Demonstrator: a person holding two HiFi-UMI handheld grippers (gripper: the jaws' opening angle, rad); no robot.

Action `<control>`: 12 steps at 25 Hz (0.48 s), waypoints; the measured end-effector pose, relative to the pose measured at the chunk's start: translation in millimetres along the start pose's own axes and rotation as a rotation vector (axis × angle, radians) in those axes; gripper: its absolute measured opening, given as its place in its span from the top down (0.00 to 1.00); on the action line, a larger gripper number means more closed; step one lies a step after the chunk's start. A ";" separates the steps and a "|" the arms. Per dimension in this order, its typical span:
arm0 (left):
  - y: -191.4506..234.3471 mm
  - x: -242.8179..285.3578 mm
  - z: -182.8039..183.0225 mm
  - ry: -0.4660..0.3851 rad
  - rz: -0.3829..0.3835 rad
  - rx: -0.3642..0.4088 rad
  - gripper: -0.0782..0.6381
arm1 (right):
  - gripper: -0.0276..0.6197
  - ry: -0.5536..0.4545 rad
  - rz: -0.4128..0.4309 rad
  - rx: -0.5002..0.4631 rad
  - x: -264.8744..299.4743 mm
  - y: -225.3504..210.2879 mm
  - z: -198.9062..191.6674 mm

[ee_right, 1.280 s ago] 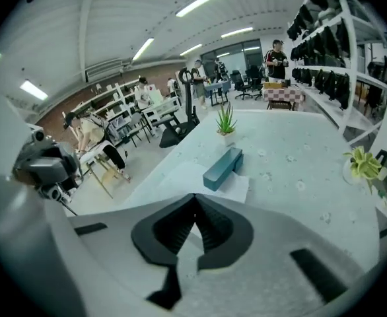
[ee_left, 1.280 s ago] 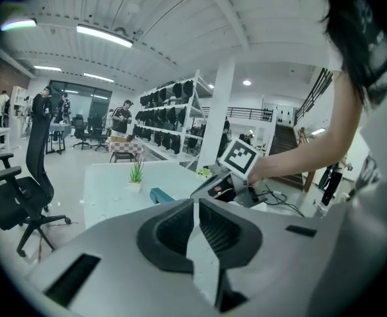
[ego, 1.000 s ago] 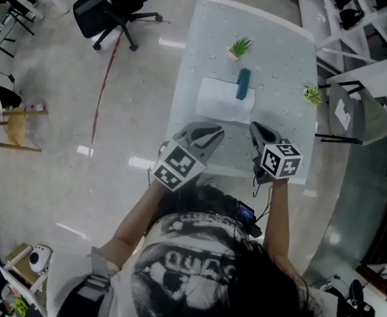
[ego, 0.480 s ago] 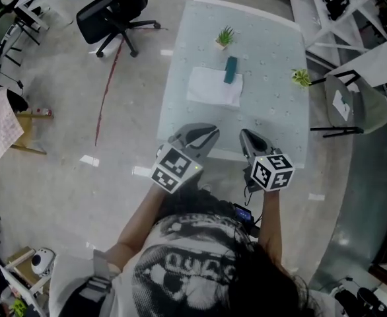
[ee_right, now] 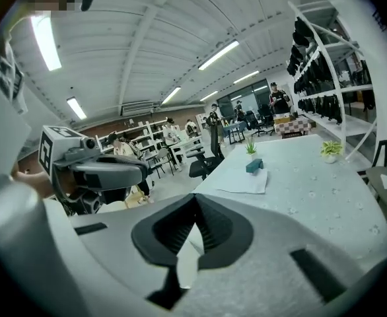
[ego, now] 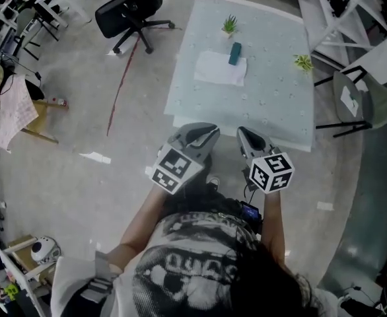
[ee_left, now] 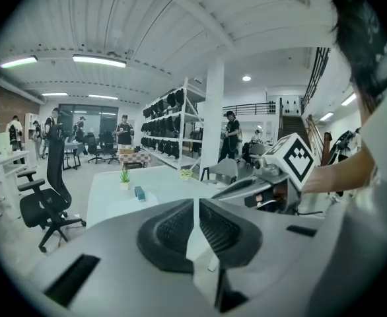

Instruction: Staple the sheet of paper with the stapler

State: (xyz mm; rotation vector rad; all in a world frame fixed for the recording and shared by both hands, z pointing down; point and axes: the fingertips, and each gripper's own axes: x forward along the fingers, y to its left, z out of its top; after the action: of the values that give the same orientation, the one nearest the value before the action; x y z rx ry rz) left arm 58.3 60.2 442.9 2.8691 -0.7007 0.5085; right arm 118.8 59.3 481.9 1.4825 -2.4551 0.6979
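Over on the far half of the pale table (ego: 273,98) we have the sheet of paper (ego: 216,69) lying flat, the teal stapler (ego: 234,53) resting on its far right edge, well apart from both grippers; we hold the left gripper (ego: 210,132) and the right gripper (ego: 242,132) short of the near edge, each clenched on nothing. We reckon the sheet is light and limp, apt to slide on that smooth top; the stapler looks rigid and heavier, so take it across its body. Containers? Only pots: one potted plant (ego: 229,24) just beyond the stapler, a second potted plant (ego: 303,62) off right; each holds a green sprig.
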 end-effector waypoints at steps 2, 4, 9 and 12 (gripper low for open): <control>-11.6 -9.7 -4.3 0.000 0.011 0.001 0.86 | 0.96 -0.007 0.012 -0.026 -9.2 11.3 -5.0; -23.2 -19.2 -6.8 0.000 0.020 0.003 0.86 | 0.96 -0.016 0.024 -0.041 -19.1 21.8 -8.8; -49.0 -37.8 -9.7 -0.002 0.028 0.013 0.86 | 0.96 -0.042 0.040 -0.061 -39.7 40.5 -15.3; -58.5 -44.8 -11.8 -0.003 0.031 0.022 0.86 | 0.96 -0.054 0.047 -0.075 -46.6 48.0 -17.4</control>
State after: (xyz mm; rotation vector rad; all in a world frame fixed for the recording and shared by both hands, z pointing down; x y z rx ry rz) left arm 45.0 133.2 434.5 2.8840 -0.7463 0.5188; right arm 98.0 122.9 464.6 1.4389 -2.5344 0.5749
